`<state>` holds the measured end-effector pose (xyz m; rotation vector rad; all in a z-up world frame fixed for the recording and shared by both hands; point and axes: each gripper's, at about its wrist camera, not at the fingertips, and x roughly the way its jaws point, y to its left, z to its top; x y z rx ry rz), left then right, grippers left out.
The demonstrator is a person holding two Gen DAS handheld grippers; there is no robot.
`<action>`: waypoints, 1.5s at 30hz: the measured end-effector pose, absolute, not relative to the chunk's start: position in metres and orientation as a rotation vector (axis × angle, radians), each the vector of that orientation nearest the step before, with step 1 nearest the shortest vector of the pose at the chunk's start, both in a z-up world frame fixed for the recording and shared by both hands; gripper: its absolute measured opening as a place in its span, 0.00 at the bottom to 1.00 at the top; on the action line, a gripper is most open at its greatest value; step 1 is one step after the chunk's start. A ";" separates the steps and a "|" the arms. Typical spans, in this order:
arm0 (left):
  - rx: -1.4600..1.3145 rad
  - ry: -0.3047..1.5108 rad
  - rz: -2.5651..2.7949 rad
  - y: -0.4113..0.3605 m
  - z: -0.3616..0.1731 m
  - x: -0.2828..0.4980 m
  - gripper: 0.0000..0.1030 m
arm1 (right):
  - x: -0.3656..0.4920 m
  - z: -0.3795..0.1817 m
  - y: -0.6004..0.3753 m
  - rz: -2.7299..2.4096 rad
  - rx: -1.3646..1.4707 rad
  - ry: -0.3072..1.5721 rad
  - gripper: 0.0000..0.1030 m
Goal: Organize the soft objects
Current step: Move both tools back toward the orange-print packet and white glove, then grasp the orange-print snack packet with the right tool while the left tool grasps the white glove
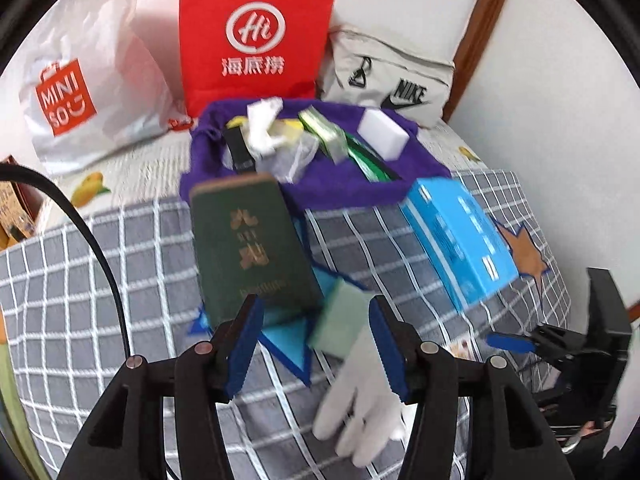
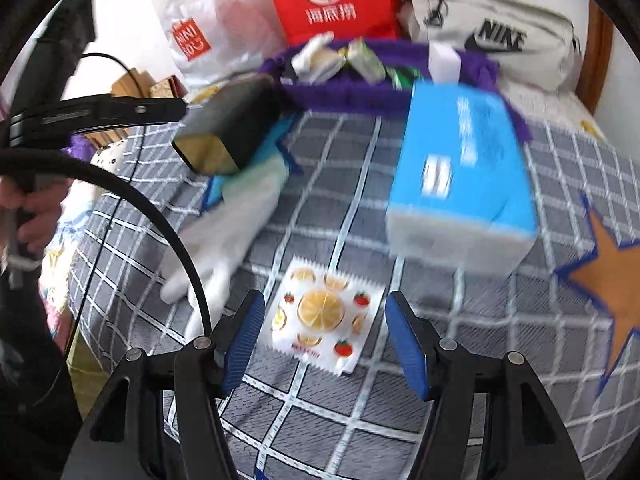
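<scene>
- A purple cloth bin (image 1: pixel 304 184) stands at the far side of the checked blanket (image 1: pixel 100 280), and it already holds several soft things: a white sponge block (image 1: pixel 383 133), crumpled white fabric (image 1: pixel 262 126), and some green packets (image 1: pixel 324 132). That much of the sorting looks done.
- Left out on the blanket: a white glove (image 1: pixel 360 396) lying flat, a pale green sponge (image 1: pixel 340 316) just beside it, a fruit-print sachet (image 2: pixel 322 316), and a blue tissue pack (image 1: pixel 456 236) near the bin's right corner.
- A dark green book (image 1: pixel 250 248) leans against the front of the bin; it is stiff, so probably not part of the job.
- The left gripper (image 1: pixel 316 340) stands partly open above the green sponge and the glove's cuff, its pads pressing on nothing.
- The right gripper (image 2: pixel 324 340) is wide apart and empty, straddling the sachet from above without touching it.
- Judged so: roughly halfway, with four soft pieces still to be moved.
- Room: the middle of the blanket is open; the two grippers work close side by side, so they could crowd each other.
- Behind the bin a red paper bag (image 1: pixel 256 36), a white shopping bag (image 1: pixel 84 92) and a grey pouch (image 1: pixel 392 76) wall off the far edge.
- A black cable (image 2: pixel 132 216) loops across the left side and might snag.
</scene>
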<state>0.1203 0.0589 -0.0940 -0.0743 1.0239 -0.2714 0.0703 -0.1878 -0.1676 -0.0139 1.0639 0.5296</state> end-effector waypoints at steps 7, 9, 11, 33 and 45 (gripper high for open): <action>-0.080 1.041 -0.298 0.053 -0.107 0.098 0.51 | 0.063 -0.188 -0.178 0.440 0.097 1.082 0.71; -0.090 1.044 -0.303 0.054 -0.110 0.096 0.51 | 0.061 -0.190 -0.172 0.437 0.101 1.071 0.77; -0.097 1.049 -0.300 0.057 -0.113 0.095 0.51 | 0.059 -0.191 -0.164 0.419 0.076 1.041 0.78; -0.066 1.115 -0.348 0.031 -0.146 0.090 0.51 | 0.051 -0.183 -0.190 0.463 0.056 0.997 0.20; -0.054 1.130 -0.343 0.025 -0.149 0.092 0.51 | 0.050 -0.158 -0.233 0.383 0.069 0.954 0.10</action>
